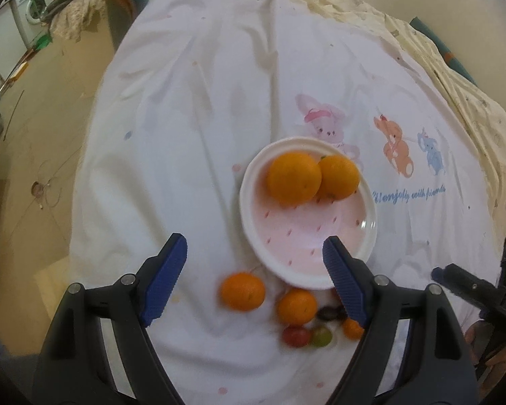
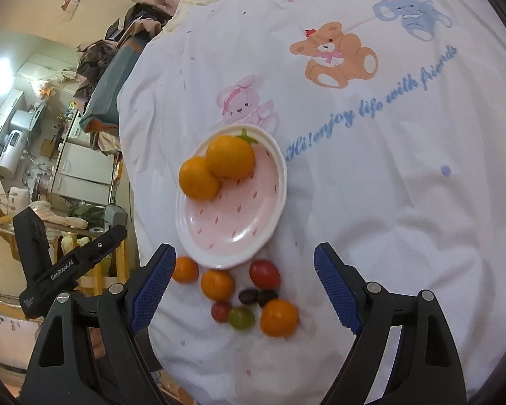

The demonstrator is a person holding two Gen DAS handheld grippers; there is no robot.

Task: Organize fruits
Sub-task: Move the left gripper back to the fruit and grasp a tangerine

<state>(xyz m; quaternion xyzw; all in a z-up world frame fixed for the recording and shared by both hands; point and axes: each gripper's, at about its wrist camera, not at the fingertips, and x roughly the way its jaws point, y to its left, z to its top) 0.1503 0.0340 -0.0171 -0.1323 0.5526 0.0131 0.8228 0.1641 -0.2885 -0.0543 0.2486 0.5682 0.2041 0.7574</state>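
Observation:
A pink strawberry-patterned plate point(image 1: 307, 236) point(image 2: 239, 222) lies on the white bedsheet and holds two oranges point(image 1: 293, 179) point(image 2: 231, 157). Loose fruit lies on the sheet just in front of the plate: small oranges point(image 1: 242, 291) point(image 2: 217, 284), red tomatoes point(image 1: 296, 335) point(image 2: 264, 274), a green one point(image 1: 321, 335) point(image 2: 241, 318) and dark grapes point(image 1: 328, 313) point(image 2: 249, 296). My left gripper point(image 1: 254, 280) is open and empty above the loose fruit. My right gripper point(image 2: 243, 290) is open and empty above the same pile. The left gripper's body shows in the right wrist view point(image 2: 67, 263).
The white sheet point(image 1: 185, 135) with cartoon animals covers a bed; a cream quilt point(image 1: 455, 84) lies beyond. The bed's edge drops to the floor point(image 1: 33, 135) on the left. Furniture and clutter point(image 2: 50, 168) stand left of the bed.

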